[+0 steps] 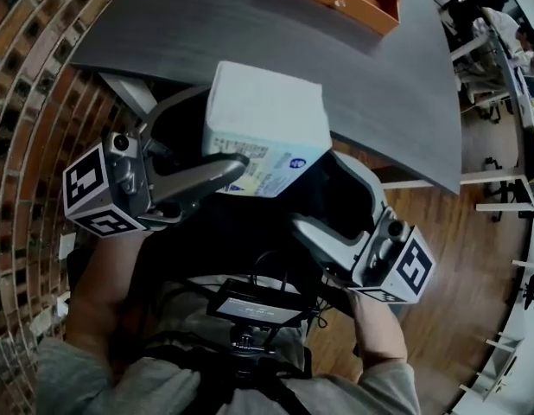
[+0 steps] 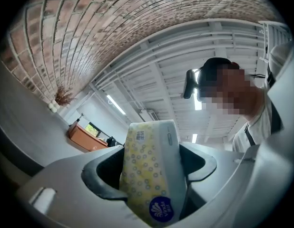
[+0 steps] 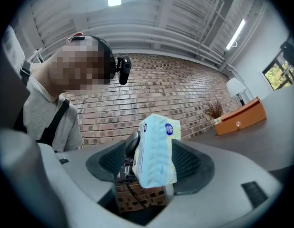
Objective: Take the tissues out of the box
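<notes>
Above the person's lap, just off the near edge of the desk (image 1: 250,24), the pack (image 1: 267,119) of tissues is held in the air, well clear of any surface. The left gripper (image 2: 149,172) has its jaws clamped on the pack's narrow sides, so the pack stands on end between them, printed yellow face and round blue label toward that gripper's camera. The right gripper (image 3: 154,163) sits just beside the pack's lower end with its jaws apart; the pack shows in line between them, but a gap is visible on one side and nothing is pinched. As for progress, the pack is lifted and steadied, which looks like the set-up step. No tissue can be seen drawn out in any view, and no opening or loose sheet is visible on the faces shown. What is left, by this reading, is nearly the whole job: the right jaws must find the slot, close on a sheet and pull it free.
</notes>
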